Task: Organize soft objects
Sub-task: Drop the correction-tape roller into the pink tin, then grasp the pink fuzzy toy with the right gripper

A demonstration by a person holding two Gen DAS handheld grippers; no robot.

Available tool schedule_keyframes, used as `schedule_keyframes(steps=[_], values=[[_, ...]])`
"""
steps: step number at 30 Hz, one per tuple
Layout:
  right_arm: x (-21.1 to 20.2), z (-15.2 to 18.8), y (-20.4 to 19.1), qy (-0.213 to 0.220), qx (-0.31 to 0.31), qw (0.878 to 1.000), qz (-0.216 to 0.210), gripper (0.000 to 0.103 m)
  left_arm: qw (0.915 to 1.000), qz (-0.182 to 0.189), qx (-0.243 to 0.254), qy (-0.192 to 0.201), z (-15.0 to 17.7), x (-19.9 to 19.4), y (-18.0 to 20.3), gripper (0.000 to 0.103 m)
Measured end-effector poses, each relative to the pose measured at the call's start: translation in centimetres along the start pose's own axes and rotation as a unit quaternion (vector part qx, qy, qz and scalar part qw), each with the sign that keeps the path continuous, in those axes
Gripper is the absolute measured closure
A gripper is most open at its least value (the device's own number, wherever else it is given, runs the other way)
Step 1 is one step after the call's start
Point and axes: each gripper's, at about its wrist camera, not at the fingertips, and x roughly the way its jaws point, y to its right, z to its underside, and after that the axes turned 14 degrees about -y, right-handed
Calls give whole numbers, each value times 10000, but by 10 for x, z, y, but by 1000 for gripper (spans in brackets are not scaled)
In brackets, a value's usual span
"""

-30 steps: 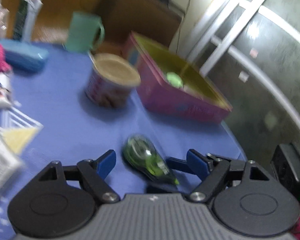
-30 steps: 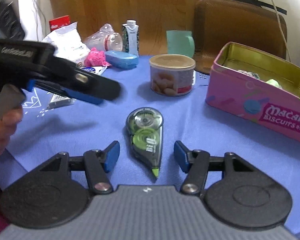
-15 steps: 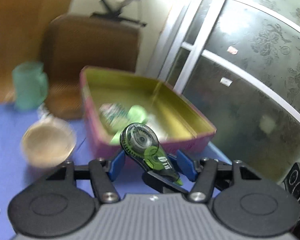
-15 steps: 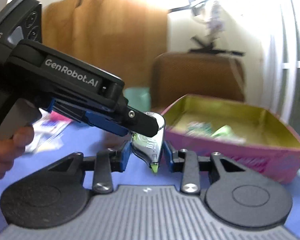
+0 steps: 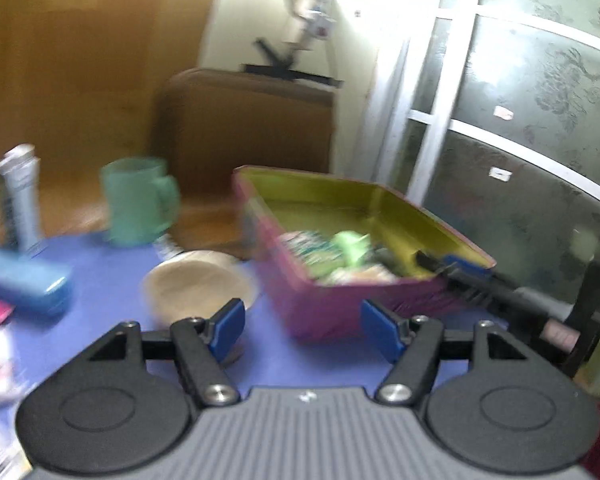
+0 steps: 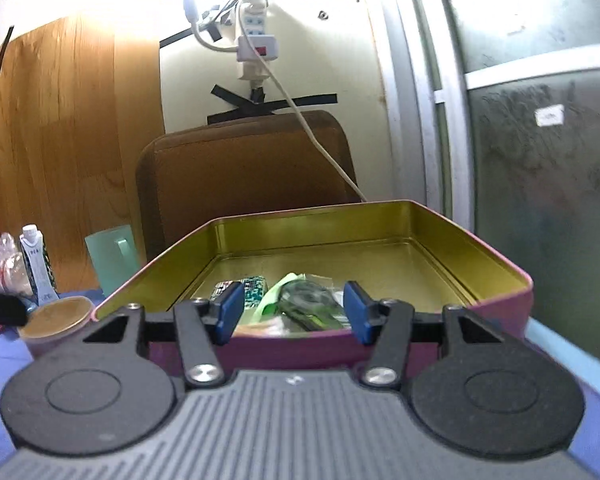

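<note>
Tin (image 6: 380, 344) is sitting on the blue-covered worktop (image 5: 112, 284), at its right-hand edge as the left view shows it, with glass panels just beyond. Its gold inside is mostly bare toward the far wall; a few small items are lying heaped at the near end, among them the green tape dispenser (image 6: 308, 304), a patterned packet (image 6: 252, 290) and a bright green scrap (image 6: 278, 294).

Right tool (image 6: 292, 312) is hanging over the near rim with its jaws wide and nothing between them, the dispenser lying in the tin just past its tips. Left tool (image 5: 302, 326) is also gaping and empty, hovering over the worktop between the round can (image 5: 198, 288) and the tin's near wall.

Risks, as I judge them: the right tool is sitting very low at the rim, so drawing it straight back could catch the wall and drag or tip the tin toward that edge. A sideways swing of the left tool could be knocking the can, or the mug (image 5: 138, 200) behind it.

Open room is lying upward for the right tool, and toward the near worktop for the left; the left part looks cluttered, though blur is hiding detail there.
</note>
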Motion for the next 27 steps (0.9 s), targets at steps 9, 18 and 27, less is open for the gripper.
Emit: schedule_keyframes(steps=[9, 18, 27], values=[[-42, 5, -79, 373, -813, 9888, -1196, 46, 9862, -671, -1440, 466, 74, -87, -117, 37], [26, -25, -242, -1230, -2297, 9243, -2788, 47, 9651, -1354, -2070, 863, 96, -104, -188, 38], [117, 0, -374, -2284, -2491, 9090, -2438, 57, 9589, -952, -2409, 1161, 101, -114, -203, 38]])
